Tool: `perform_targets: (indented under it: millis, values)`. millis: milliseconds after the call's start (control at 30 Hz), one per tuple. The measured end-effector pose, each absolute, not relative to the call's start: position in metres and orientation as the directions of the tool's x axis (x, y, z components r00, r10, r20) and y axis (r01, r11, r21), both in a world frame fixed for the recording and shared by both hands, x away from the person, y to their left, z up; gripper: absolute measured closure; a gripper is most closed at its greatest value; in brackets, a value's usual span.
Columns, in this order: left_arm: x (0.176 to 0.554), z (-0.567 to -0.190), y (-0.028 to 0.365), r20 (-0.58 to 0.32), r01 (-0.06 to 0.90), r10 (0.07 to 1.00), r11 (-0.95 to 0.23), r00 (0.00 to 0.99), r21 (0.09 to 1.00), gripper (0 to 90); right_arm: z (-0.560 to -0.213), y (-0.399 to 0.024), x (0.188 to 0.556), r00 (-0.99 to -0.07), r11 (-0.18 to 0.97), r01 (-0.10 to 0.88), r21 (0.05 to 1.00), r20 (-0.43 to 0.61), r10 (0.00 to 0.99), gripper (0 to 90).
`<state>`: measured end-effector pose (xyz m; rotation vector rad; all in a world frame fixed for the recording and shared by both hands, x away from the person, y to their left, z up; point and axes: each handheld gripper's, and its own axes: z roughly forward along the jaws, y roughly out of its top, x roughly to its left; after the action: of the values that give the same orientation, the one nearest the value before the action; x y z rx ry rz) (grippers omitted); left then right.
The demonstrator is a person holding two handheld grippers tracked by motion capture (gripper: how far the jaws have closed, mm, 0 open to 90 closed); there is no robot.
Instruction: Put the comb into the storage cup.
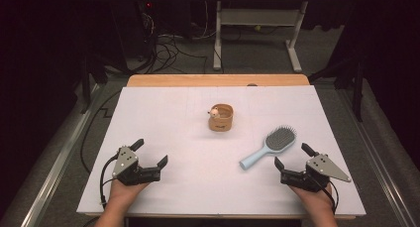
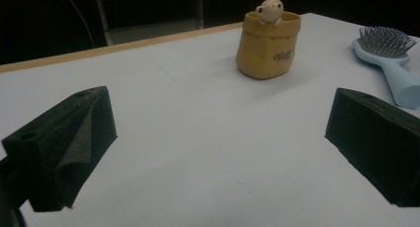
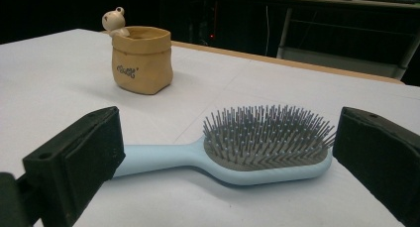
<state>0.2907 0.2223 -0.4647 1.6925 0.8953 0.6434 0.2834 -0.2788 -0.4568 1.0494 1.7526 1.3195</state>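
A light blue hairbrush (image 1: 269, 146) lies bristles up on the white table top (image 1: 173, 118), its handle pointing toward the near left. It also shows close up (image 3: 247, 152) and at the edge of the left gripper view (image 2: 391, 63). A tan ceramic pot (image 1: 221, 117) with a small animal figure on its rim stands mid-table (image 2: 268, 43) (image 3: 142, 60). My left gripper (image 1: 150, 152) rests open near the front left, nothing between its jaws. My right gripper (image 1: 293, 155) is open at the front right, just short of the brush.
A wooden edge (image 1: 218, 80) runs along the table's far side. Beyond it stand a white desk frame (image 1: 257, 33) and tangled cables (image 1: 168, 48) on the floor. Metal rails (image 1: 54, 162) flank the table.
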Motion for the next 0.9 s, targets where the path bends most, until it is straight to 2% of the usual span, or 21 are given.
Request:
perform_targets:
  millis: [267,467,567,667,767,800,900]
  values:
    - [0.2903,-0.4669,0.2196,-0.028,0.256,0.804,-0.155,0.594,0.954,0.2,-0.4563,-0.2791,0.2839,-0.428,0.152,0.195,0.969,-0.055,0.902,0.4]
    - [0.2901,-0.4673,0.2194,-0.045,0.261,0.797,-0.143,0.602,0.955,0.1,-0.4557,-0.2788,0.2837,-0.425,0.159,0.201,0.967,-0.06,0.903,5.1]
    - [0.2902,-0.4663,0.2209,-0.063,0.266,0.799,-0.124,0.598,0.956,0.1,-0.4556,-0.2797,0.2835,-0.432,0.16,0.2,0.967,-0.06,0.9,14.9]
    - [0.2896,-0.466,0.221,-0.057,0.26,0.801,-0.125,0.596,0.957,0.1,-0.4556,-0.2798,0.2835,-0.434,0.16,0.203,0.966,-0.057,0.899,17.5]
    - [0.289,-0.4653,0.22,-0.045,0.254,0.794,-0.14,0.606,0.957,0.1,-0.4552,-0.2794,0.2834,-0.44,0.167,0.208,0.964,-0.06,0.896,26.6]
    - [0.289,-0.4654,0.2196,-0.043,0.253,0.795,-0.141,0.606,0.957,0.1,-0.4552,-0.2794,0.2834,-0.44,0.167,0.208,0.964,-0.06,0.896,26.6]
    - [0.2895,-0.4658,0.2194,-0.041,0.255,0.798,-0.144,0.602,0.956,0.1,-0.4546,-0.2784,0.2835,-0.443,0.162,0.222,0.961,-0.049,0.895,38.9]
